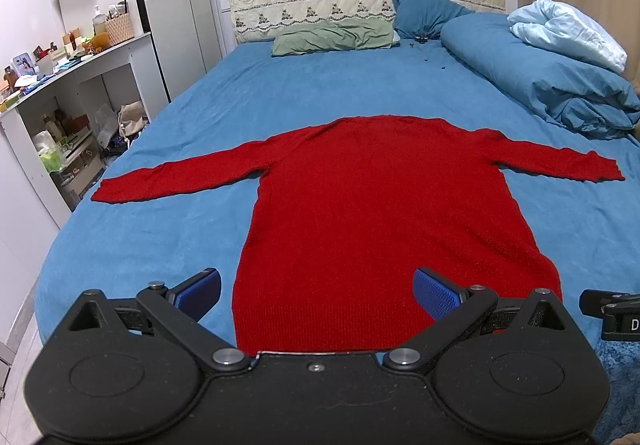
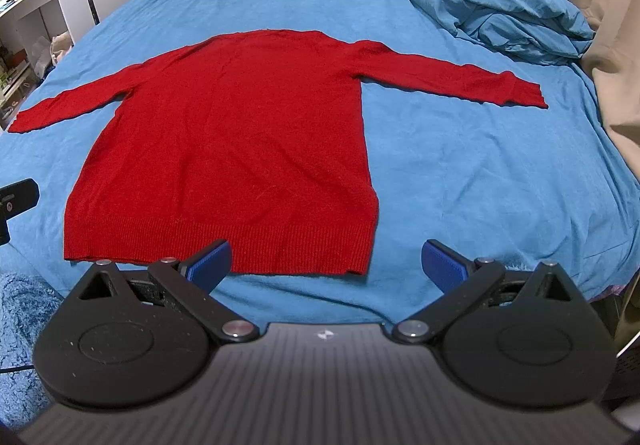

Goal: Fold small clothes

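Left wrist view first: the red knitted long-sleeved sweater (image 1: 384, 213) lies flat on the bed's blue sheet (image 1: 248, 97), hem nearest the camera, neckline toward the headboard, both sleeves stretched out sideways. Nothing is folded yet, so the step in hand looks like the opening sleeve fold. The left claw (image 1: 318, 291) hovers over the ribbed hem with its blue-padded fingers (image 1: 202, 291) spread wide and nothing between them; one pad sits over bare sheet, the other over red knit. Far out on that side, the left sleeve cuff (image 1: 120, 193) lies well apart from the claw, close to the mattress edge. To do this well, I'd go for the cuff or the shoulder seam, pinch both layers of knit, and lift only a little so the body doesn't drag.

Over to the right wrist view: the same sweater (image 2: 232, 149) sits left of centre, its hem corner (image 2: 360, 265) just ahead of the right claw (image 2: 326, 265), which is also spread and empty, near the hem but touching nothing. The right sleeve (image 2: 460, 81) runs toward the rumpled blue duvet (image 2: 492, 5). Knit stretches and clings to itself, so I'd carry each sleeve across in a low arc, lay it square on the body, then release before pulling back
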The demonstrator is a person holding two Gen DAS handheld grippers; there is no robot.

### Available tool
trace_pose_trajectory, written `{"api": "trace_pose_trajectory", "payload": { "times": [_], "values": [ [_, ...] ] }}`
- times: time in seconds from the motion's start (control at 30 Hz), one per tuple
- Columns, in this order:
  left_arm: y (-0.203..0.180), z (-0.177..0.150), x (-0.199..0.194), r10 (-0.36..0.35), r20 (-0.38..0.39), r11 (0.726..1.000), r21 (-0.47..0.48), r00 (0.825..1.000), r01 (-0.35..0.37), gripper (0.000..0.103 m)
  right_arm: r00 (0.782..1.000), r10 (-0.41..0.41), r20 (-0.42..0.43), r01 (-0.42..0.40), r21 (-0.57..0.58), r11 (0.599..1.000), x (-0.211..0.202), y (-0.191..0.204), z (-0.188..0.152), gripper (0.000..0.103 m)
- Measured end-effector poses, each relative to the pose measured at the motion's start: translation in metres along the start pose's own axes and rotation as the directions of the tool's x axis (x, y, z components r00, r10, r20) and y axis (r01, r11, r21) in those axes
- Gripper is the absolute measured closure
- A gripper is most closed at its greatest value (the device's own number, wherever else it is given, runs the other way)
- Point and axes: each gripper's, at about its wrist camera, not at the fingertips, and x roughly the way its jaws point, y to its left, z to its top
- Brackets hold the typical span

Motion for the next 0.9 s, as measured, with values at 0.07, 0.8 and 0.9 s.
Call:
{"api": "trace_pose_trajectory", "payload": {
  "times": [0.07,0.8,0.9],
  "values": [
    [0.0,-0.0001,0.0,0.0,0.0,1.0,0.0,1.0,0.0,0.0,1.0,0.0,0.001,0.0,0.001,1.0,0.0001,0.0012,0.0001,0.0],
    [0.0009,-0.0001,0.0012,0.0,-0.004,1.0,-0.005,1.0,0.0,0.0,1.0,-0.001,-0.011,0.001,0.003,1.0,0.0049,0.0014,-0.0018,0.0],
    [0.0008,0.0,0.0012,0.0,-0.004,1.0,-0.005,1.0,0.0,0.0,1.0,0.0,-0.011,0.0,0.003,1.0,0.0049,0.0012,-0.0016,0.0]
  ]
}}
